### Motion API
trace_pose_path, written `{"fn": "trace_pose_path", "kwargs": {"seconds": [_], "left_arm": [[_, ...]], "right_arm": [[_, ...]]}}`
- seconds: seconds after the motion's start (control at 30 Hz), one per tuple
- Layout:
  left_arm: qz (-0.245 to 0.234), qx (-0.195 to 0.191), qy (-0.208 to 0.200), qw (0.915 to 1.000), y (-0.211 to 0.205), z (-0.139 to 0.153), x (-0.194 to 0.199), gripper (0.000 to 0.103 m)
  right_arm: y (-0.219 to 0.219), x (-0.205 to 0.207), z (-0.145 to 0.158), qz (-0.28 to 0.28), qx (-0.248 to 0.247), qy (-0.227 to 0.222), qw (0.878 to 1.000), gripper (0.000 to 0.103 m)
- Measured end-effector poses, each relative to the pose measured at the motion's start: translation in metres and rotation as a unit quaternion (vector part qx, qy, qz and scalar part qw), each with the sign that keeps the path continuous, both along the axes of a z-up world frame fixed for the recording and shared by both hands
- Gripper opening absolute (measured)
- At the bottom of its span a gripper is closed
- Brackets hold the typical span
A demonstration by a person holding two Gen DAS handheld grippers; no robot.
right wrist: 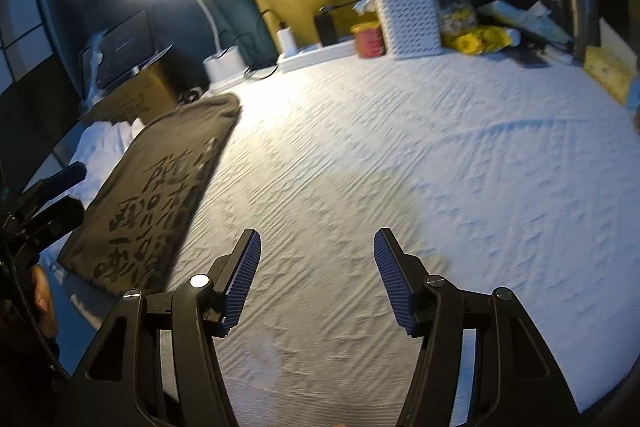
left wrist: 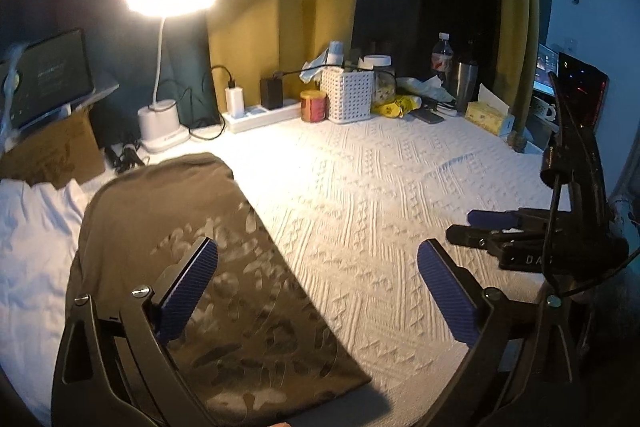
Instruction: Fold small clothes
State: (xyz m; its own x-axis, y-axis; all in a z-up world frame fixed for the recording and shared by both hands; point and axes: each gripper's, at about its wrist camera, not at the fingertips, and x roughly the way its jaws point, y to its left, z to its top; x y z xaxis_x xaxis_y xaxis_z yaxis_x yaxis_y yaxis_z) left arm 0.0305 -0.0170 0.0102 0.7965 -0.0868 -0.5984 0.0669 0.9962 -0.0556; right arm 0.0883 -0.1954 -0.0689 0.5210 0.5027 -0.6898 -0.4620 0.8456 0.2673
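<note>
Folded brown shirt (left wrist: 192, 267): flat at left of white bedspread (left wrist: 380, 207), set aside, likely finished. Left gripper (left wrist: 316, 291): jaws wide, empty, above shirt's edge. Right gripper (right wrist: 318, 283): jaws wide, empty, over bare bedspread.

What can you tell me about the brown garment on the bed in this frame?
The brown garment is an olive-brown, soft knit piece with a pale, worn-looking printed graphic on top. It lies flat as a long, narrow rectangle, seemingly already folded lengthwise, with a straight right edge and rounded far end. It rests on the white textured bedspread, partly over crumpled white fabric at its left. The left gripper is open, one finger over it, contact unclear; the open right gripper is apart from it.
</note>
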Motion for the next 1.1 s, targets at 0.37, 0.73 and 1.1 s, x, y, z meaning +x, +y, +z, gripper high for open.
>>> {"fn": "trace_pose_path", "kwargs": {"seconds": [0.37,0.73,1.1], "left_arm": [[-0.012,-0.001,-0.041,0.9991,-0.005,0.027,0.007,0.101],[0.001,0.030,-0.110,0.9935,-0.015,0.067,-0.001,0.101],[0.027,0.046,-0.165,0.9849,-0.001,0.110,-0.012,0.101]], "right_arm": [[-0.030,0.008,0.045,-0.042,-0.021,-0.067,0.997,0.062],[-0.039,0.002,0.101,-0.058,-0.023,-0.140,0.988,0.062],[-0.047,-0.008,0.159,-0.071,-0.016,-0.212,0.975,0.062]]}}
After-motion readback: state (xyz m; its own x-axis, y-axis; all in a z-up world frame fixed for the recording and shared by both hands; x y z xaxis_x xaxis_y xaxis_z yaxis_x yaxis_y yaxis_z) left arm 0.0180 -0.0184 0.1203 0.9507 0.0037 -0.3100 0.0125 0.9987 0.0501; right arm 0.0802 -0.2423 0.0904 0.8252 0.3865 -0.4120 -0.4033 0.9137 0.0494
